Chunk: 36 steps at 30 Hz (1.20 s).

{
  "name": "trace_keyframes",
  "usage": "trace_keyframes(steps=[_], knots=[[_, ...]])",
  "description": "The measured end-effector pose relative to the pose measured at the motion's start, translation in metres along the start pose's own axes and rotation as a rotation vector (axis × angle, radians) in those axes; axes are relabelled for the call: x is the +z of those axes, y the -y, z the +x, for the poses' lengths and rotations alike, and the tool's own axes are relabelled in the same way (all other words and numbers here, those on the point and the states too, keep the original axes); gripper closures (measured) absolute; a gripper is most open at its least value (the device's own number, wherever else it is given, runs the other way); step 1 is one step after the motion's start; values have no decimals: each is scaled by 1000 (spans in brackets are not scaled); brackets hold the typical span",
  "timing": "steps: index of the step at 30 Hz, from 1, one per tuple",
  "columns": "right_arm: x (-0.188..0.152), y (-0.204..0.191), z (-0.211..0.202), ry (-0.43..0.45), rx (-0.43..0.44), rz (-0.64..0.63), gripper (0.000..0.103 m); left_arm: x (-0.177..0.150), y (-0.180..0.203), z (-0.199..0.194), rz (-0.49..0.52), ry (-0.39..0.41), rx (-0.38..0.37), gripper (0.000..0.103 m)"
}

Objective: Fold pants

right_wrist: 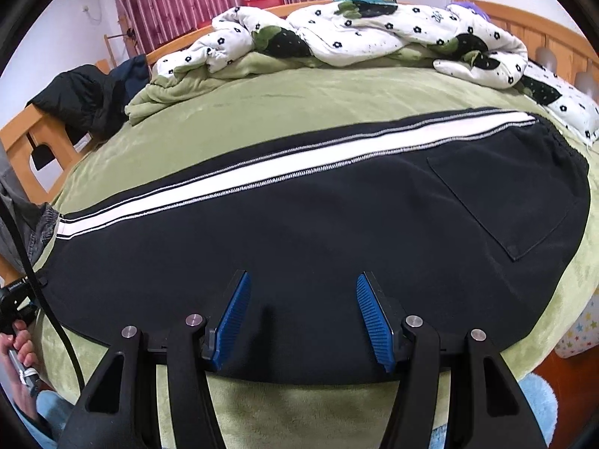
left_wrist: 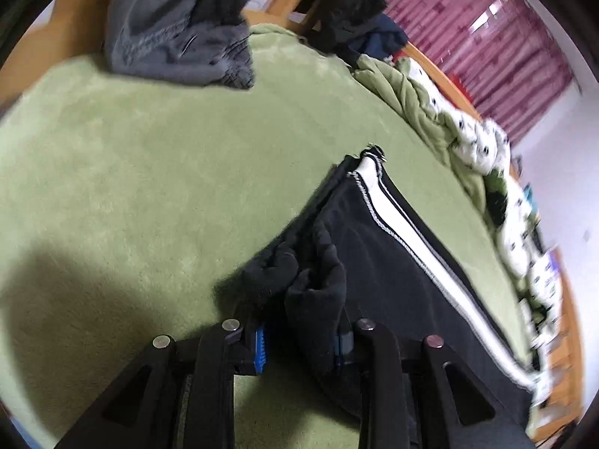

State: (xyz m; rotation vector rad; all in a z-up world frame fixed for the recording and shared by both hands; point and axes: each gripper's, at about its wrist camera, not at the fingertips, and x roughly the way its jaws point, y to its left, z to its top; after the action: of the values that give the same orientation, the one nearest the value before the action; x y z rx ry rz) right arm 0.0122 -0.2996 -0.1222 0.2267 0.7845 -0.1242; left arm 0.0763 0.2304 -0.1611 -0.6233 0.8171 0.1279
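Pants: black pants [right_wrist: 318,232] with a white side stripe [right_wrist: 262,172] lie flat, lengthwise across the green bed cover [right_wrist: 299,93].
Left hand-held gripper: the left hand-held gripper [left_wrist: 299,340] pinches a bunched black fold at the leg end of the pants.
Right hand-held gripper: the right hand-held gripper [right_wrist: 301,295] is spread, its blue pads [right_wrist: 234,318] over the near edge of the pants, gripping nothing.
Behind: a rumpled white flowered quilt [right_wrist: 374,30] lies along the far side of the bed.
Grey garment: a grey garment [left_wrist: 179,37] sits at the cover's edge.
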Motion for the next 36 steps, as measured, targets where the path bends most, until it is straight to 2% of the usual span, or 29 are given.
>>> trace_keyframes(steps=[3, 7, 9, 11, 15, 19, 22, 23, 27, 29, 30, 32, 33, 36], knots=[[4, 5, -1, 38, -52, -29, 45, 4, 22, -15, 76, 47, 60, 84], [8, 19, 7, 1, -18, -40, 45, 7, 73, -40, 241, 134, 161, 85], [10, 28, 10, 3, -34, -47, 45, 4, 104, -54, 331, 185, 179, 85], [12, 39, 10, 23, -59, -59, 45, -6, 144, -72, 443, 246, 164, 85], [14, 64, 5, 47, -86, -49, 45, -36, 219, -87, 624, 273, 85, 85], [14, 95, -8, 70, -104, -9, 45, -85, 291, -78, 770, 223, 1, 86], [13, 124, -19, 84, -127, 34, 45, -138, 333, -56, 863, 146, -65, 86], [12, 131, -21, 86, -132, 46, 45, -153, 341, -50, 879, 125, -72, 86], [4, 161, -28, 69, -135, 113, 45, -225, 362, -12, 930, -42, -141, 86], [0, 171, -30, 56, -126, 141, 45, -258, 367, 2, 972, -113, -146, 86], [-2, 174, -31, 52, -123, 147, 45, -267, 368, 4, 990, -108, -129, 86], [-3, 175, -31, 45, -121, 147, 45, -282, 367, -2, 1045, -49, -90, 86], [-5, 175, -33, 46, -121, 143, 45, -282, 366, -5, 1051, -49, -96, 86], [-4, 165, -33, 53, -97, 138, 45, -266, 359, -13, 1015, -123, -174, 83]])
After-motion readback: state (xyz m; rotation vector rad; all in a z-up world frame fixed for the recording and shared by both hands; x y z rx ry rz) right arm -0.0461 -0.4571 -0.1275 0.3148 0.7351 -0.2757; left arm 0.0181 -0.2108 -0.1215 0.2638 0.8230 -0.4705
